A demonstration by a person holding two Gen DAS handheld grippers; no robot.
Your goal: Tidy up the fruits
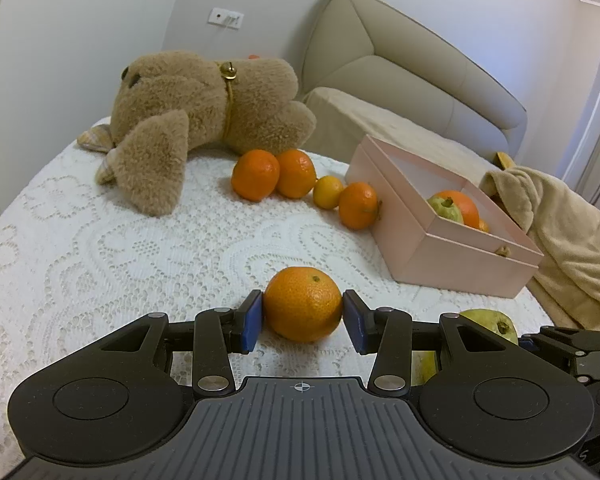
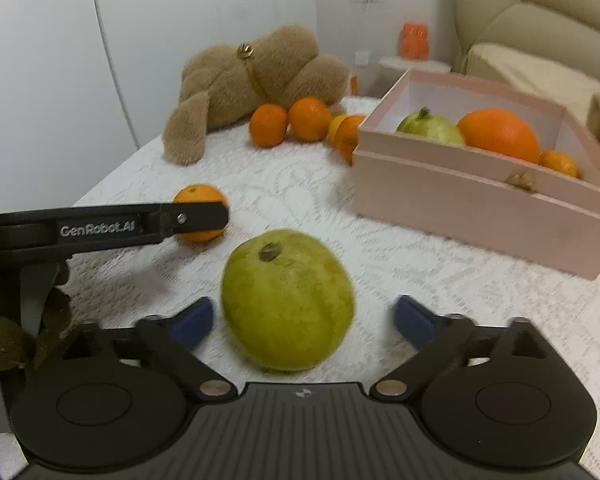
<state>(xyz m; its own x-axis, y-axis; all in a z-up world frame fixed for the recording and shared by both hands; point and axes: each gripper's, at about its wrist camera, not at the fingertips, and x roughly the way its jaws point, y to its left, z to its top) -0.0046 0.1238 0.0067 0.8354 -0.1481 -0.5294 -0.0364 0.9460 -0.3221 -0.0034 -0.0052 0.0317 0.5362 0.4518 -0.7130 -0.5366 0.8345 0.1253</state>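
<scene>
We are mid-collection: the left gripper [image 1: 303, 316] has its fingers clamped on an orange [image 1: 303, 309] resting on the lace-covered worktop [image 1: 100, 240], short of the pink box [image 1: 452, 256]. The right gripper [image 2: 303, 320] stands wide open around a green guava [image 2: 287, 300], untouched. Next, we judge, comes closing on the guava and carrying both to the box; the left gripper's arm reads "GenRobot.AI".

plush toy [image 1: 204, 120]: brown, lying on lace cloth [image 1: 100, 240]
sofa [image 1: 412, 80]: beige, behind
blanket [image 1: 572, 240]: tan, right
wall socket [image 1: 225, 18]: white
orange figurine [image 2: 413, 41]: on small side table [image 2: 414, 66]
</scene>
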